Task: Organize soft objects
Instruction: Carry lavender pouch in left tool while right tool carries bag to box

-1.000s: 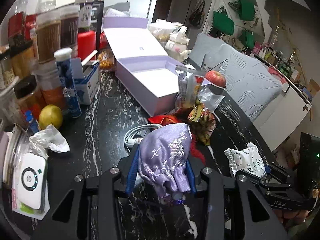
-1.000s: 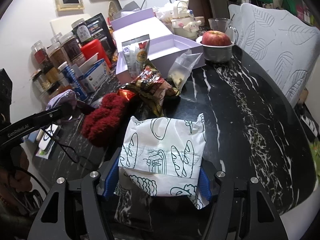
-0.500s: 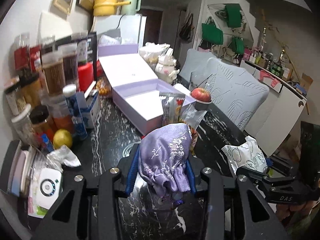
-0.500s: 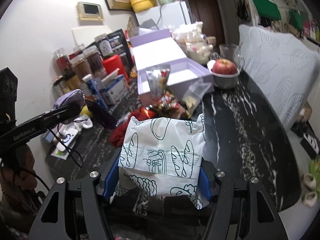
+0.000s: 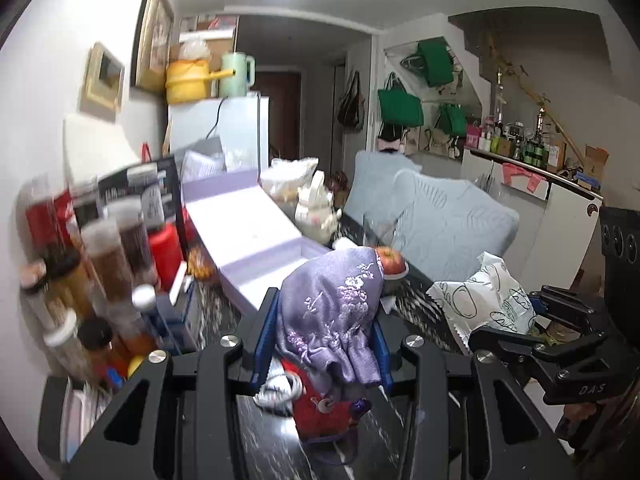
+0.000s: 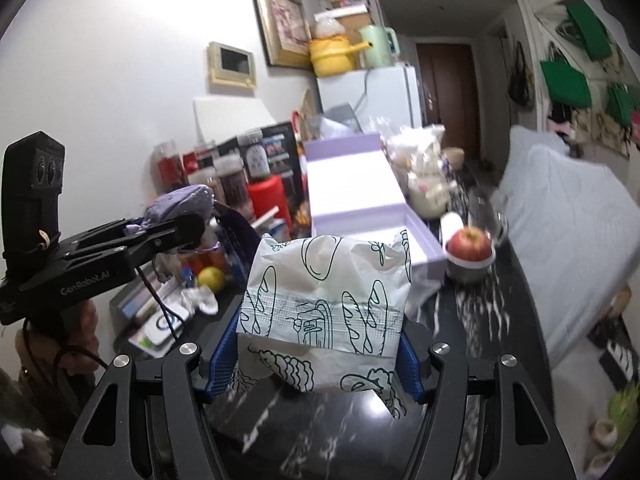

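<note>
Left gripper point(image 5: 322, 338): black angular frame, blue ribbed pads, silver screws.
Right gripper point(image 6: 322, 354): same black frame, blue pads, four silver screws.
Markings: white lettering on both bodies.
Cable: thin, black, looping under the left gripper's handle.

Lilac satin drawstring pouch with pale embroidered flowers point(image 5: 334, 312): bunched and crumpled, gathered mouth hanging low, pinched between the blue pads of the left tongs point(image 5: 322, 334), lifted clear of the desk. White crinkly plastic packet printed with green baguette drawings point(image 6: 326, 300): puffy, upright, serrated edges, clamped at its lower sides by the right tongs point(image 6: 320, 354), also off the desk.
</note>
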Available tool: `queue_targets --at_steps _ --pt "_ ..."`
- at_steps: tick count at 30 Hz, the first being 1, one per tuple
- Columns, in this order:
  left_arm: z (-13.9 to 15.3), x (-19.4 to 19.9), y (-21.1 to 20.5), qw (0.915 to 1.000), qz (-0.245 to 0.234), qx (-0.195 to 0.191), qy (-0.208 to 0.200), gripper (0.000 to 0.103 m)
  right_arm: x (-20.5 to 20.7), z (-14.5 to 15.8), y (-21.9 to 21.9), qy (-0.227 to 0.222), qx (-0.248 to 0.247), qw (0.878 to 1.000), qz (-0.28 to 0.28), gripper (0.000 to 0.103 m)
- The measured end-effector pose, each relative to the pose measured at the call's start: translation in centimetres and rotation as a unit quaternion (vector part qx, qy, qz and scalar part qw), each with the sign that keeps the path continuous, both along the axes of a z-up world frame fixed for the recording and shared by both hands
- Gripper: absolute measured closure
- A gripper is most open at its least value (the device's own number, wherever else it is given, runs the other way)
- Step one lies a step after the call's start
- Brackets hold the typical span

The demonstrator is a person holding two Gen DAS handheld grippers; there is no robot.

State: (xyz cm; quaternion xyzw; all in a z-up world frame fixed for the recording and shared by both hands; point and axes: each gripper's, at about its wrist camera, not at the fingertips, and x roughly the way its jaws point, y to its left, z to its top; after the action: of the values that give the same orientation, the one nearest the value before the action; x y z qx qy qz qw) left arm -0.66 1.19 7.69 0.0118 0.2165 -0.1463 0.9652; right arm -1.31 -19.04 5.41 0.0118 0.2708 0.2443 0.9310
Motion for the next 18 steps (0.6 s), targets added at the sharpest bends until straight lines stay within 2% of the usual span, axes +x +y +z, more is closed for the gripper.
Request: queue_targets --at_steps 10,18 --pt "4.6 5.4 -0.6 0.9985 -0.005 0.013 -0.054 0.062 5.4 4.5 1.3 -0.044 0.0 0.999 0.023 0.037" --pt "7.2 11.3 -0.8 0.9976 -0.004 0.013 -0.069 0.062 11.5 8.2 2.6 -0.076 -0.006 0.997 0.03 0.037"
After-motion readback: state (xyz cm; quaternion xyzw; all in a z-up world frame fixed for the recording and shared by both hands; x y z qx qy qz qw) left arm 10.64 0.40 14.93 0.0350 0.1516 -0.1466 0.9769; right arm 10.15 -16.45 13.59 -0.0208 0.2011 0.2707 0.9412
